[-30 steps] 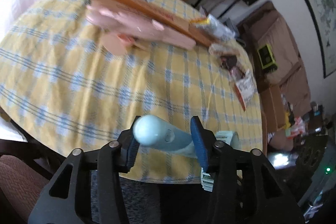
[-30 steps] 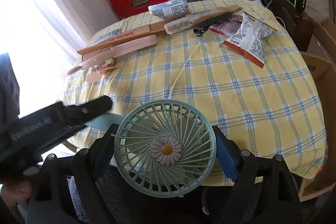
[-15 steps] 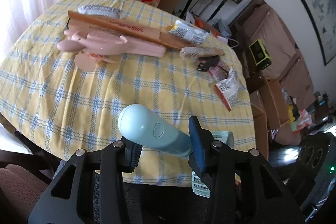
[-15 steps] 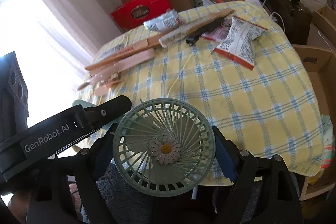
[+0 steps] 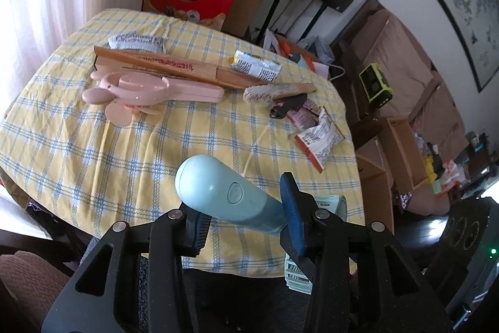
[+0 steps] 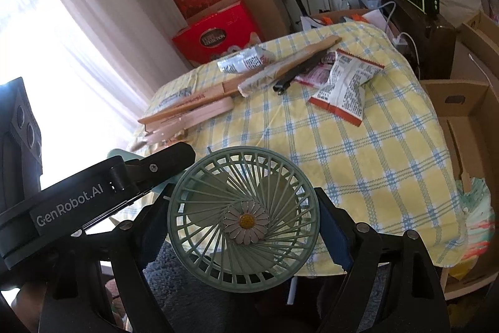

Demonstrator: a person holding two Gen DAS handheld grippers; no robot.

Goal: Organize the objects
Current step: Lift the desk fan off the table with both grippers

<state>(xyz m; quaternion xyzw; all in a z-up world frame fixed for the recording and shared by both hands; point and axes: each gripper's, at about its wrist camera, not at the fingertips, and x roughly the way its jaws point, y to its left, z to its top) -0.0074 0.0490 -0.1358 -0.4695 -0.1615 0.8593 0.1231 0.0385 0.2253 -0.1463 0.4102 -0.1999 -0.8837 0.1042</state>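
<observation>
Left tongs [image 5: 246,217] clench the pale blue handle [image 5: 224,195] of a hand fan, blue pads on both sides, butt end poking forward past the tips.

Right tongs [image 6: 243,227] spread wide and clamp the fan's round green grille [image 6: 243,220] at its rim, daisy badge facing the camera.

Two grips on one fan: likely to steady both ends while carrying.

Fan hangs off the near edge of the tabltop [image 5: 93,152], not resting on it.

Farther back lie a pink fan [image 5: 140,89], a long flat box [image 5: 174,67] and a snack packet [image 6: 346,83], well apart from both tongs.
</observation>
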